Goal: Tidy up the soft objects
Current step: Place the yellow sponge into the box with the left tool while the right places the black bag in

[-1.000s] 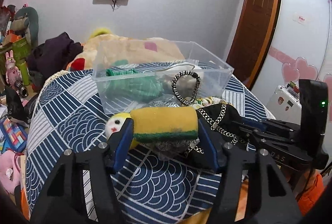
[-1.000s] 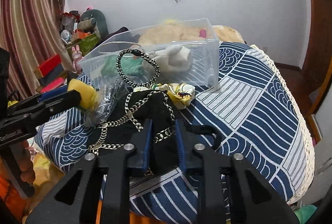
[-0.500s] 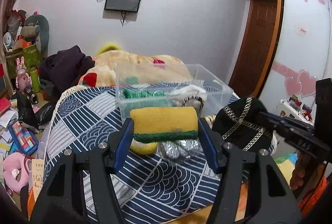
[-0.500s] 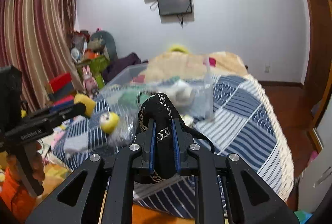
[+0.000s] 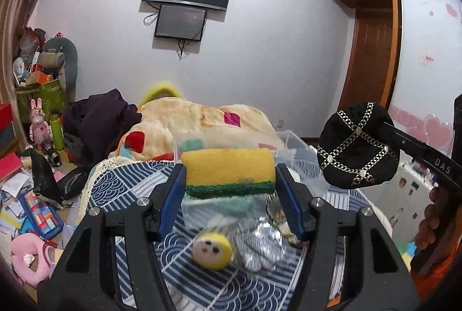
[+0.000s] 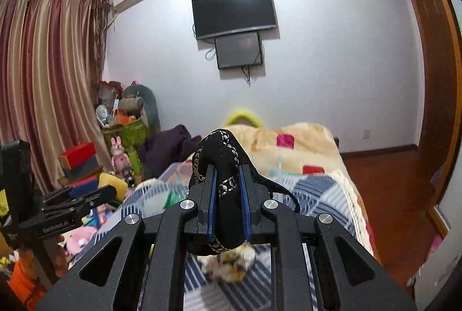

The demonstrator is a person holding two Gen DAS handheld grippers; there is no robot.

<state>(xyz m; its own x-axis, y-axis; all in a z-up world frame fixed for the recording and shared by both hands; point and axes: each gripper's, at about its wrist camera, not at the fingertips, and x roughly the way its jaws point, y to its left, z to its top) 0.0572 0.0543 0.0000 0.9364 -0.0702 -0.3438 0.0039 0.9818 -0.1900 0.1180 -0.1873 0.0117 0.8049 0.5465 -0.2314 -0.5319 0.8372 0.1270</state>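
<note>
We read "DAS" on the right gripper point(image 5: 384, 127) body, and what looks like "GenRobot.AI", slightly blurred, on the left gripper point(image 6: 114, 189) body. We read no other lettering.

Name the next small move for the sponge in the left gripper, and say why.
Probably carry it forward and lower it over the clear bin. The left gripper is shut on the sponge, lifted above the patterned bedcover, and the bin sits just behind it; the right gripper already holds the black cap aloft.

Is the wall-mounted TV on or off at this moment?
Off, apparently: the TV screen is uniformly black, showing only a ceiling-light reflection, in both wrist views.
</note>
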